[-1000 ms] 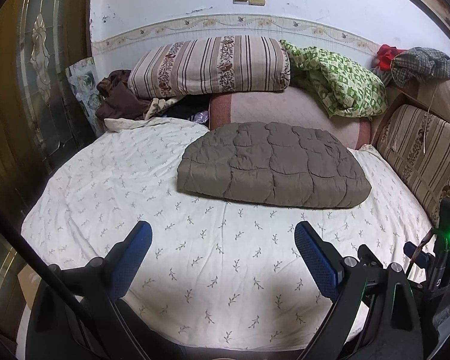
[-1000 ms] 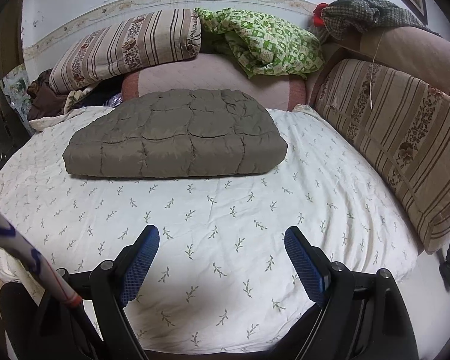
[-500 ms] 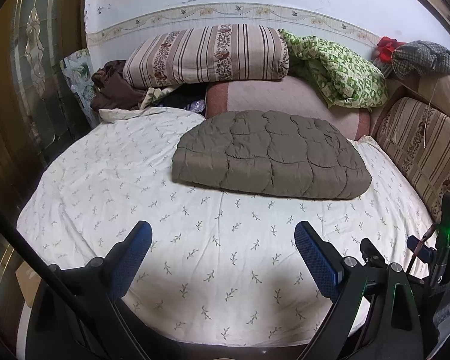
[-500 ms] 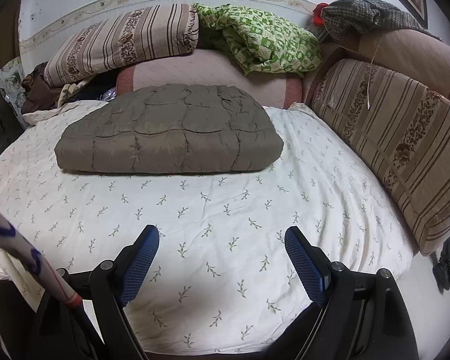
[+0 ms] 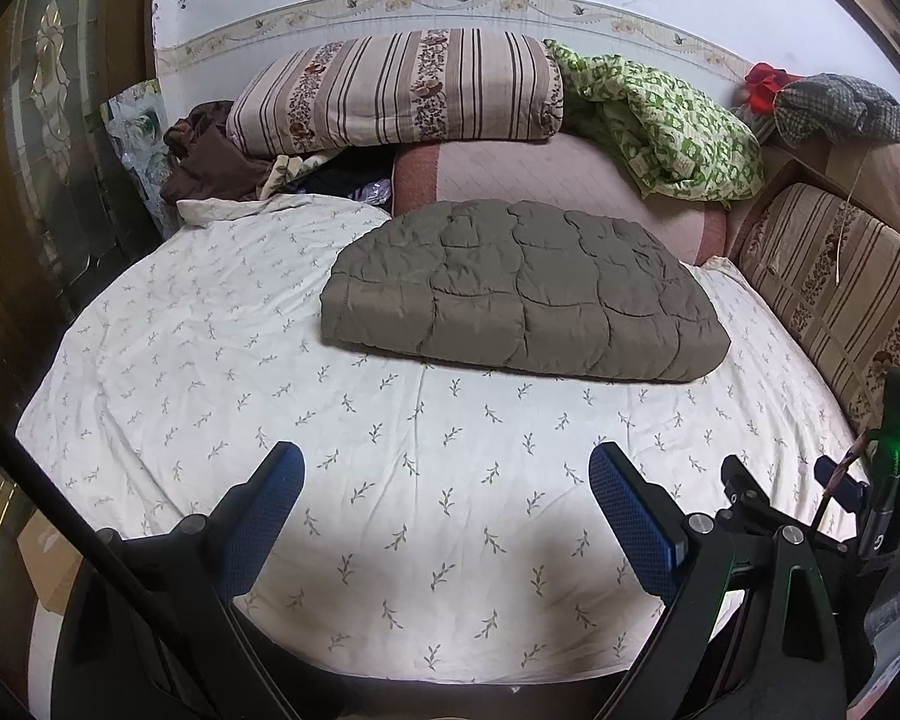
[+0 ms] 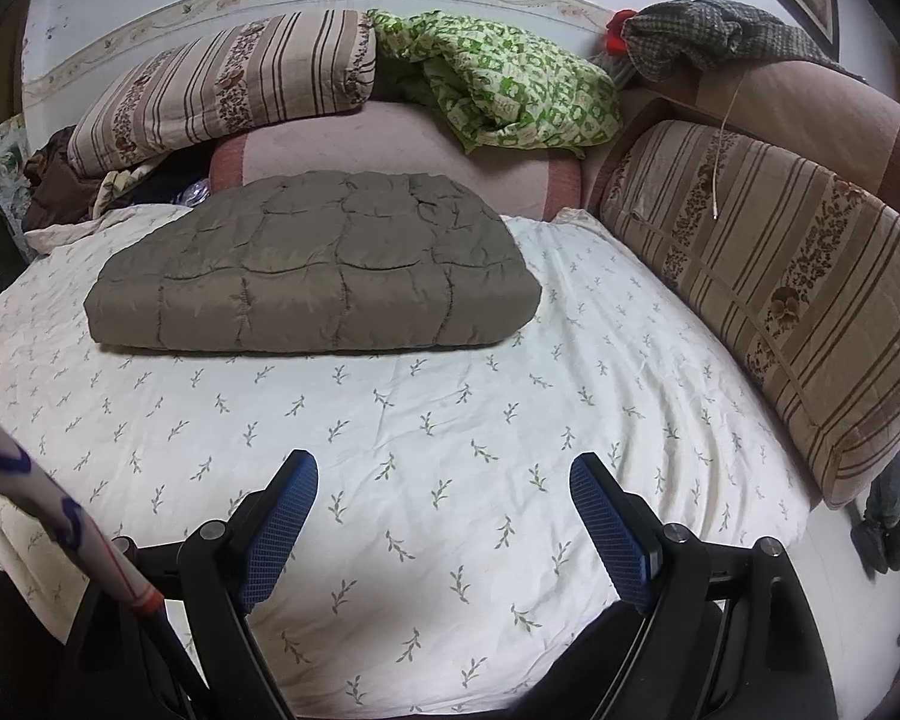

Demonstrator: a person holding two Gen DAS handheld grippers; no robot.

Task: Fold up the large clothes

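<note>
A: Bedroom. Bed sheet [image 5: 222,360], cream with a small sprig print, fills most of both views.

B: And the garment?

A: Quilted jacket [image 5: 522,294] [image 6: 312,282], olive-brown, already a squared, padded bundle. It lies flat on the sheet, toward the far side. Just behind it, a pink cushion [image 5: 528,174]. On that cushion a striped pillow [image 5: 396,90] and a green patterned blanket [image 5: 660,114]. Right of the jacket, against the bed's edge, a striped bolster [image 6: 768,276].

B: Grippers?

A: Left gripper [image 5: 444,504] and right gripper [image 6: 444,510] both near the bed's front edge, well apart from the jacket. Fingers spread wide, nothing between them.

B: How will it handle?

A: My judgement: light, puffy, springy. The shell looks smooth, possibly slippery, so a fold may creep open. Best grip is probably the thick near edge or its two front corners, pinching through all layers. The fold looks close to finished.
</note>
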